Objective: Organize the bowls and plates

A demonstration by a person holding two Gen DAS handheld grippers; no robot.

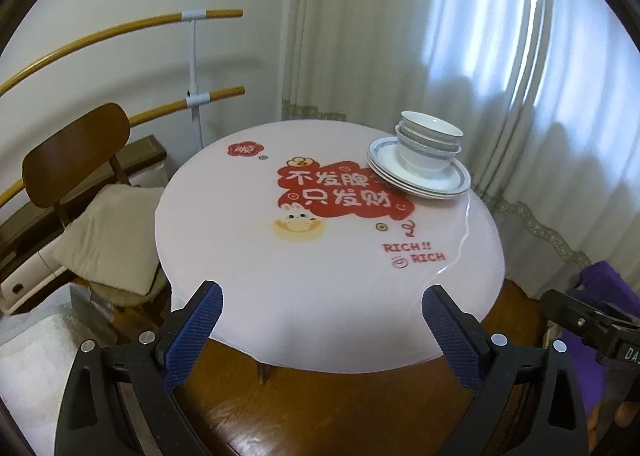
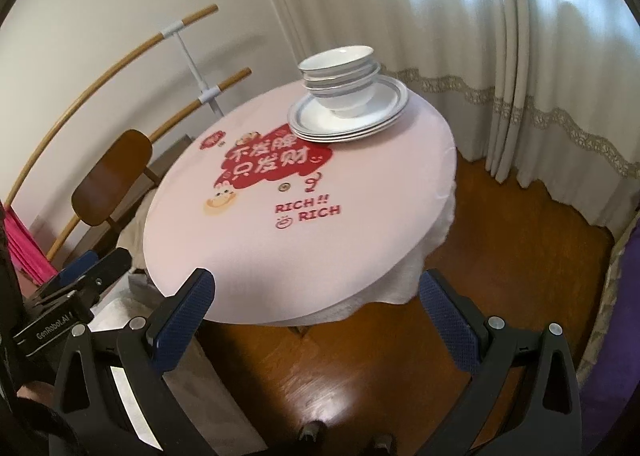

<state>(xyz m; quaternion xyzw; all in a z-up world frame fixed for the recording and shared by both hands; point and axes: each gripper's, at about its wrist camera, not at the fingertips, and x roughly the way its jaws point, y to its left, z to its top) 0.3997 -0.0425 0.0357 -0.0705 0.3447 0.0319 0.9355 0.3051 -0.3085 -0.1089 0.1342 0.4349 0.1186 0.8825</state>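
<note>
Ahead of both grippers, at the round table's (image 1: 328, 288) far right edge: nested bowls (image 1: 429, 144) atop stacked plates (image 1: 420, 176). Left gripper (image 1: 322, 312) and right gripper (image 2: 316, 302) both gape wide, holding nothing, well short of the stack.

White bowls (image 1: 430, 140) and plates (image 1: 420, 176) are rimmed in grey-blue; the pale pink tablecloth (image 1: 320, 276) is printed with red lettering.

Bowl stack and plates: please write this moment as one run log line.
bowl stack: nested, on plates | plates: stacked, far table side | left gripper: open, empty | right gripper: open, empty
</note>
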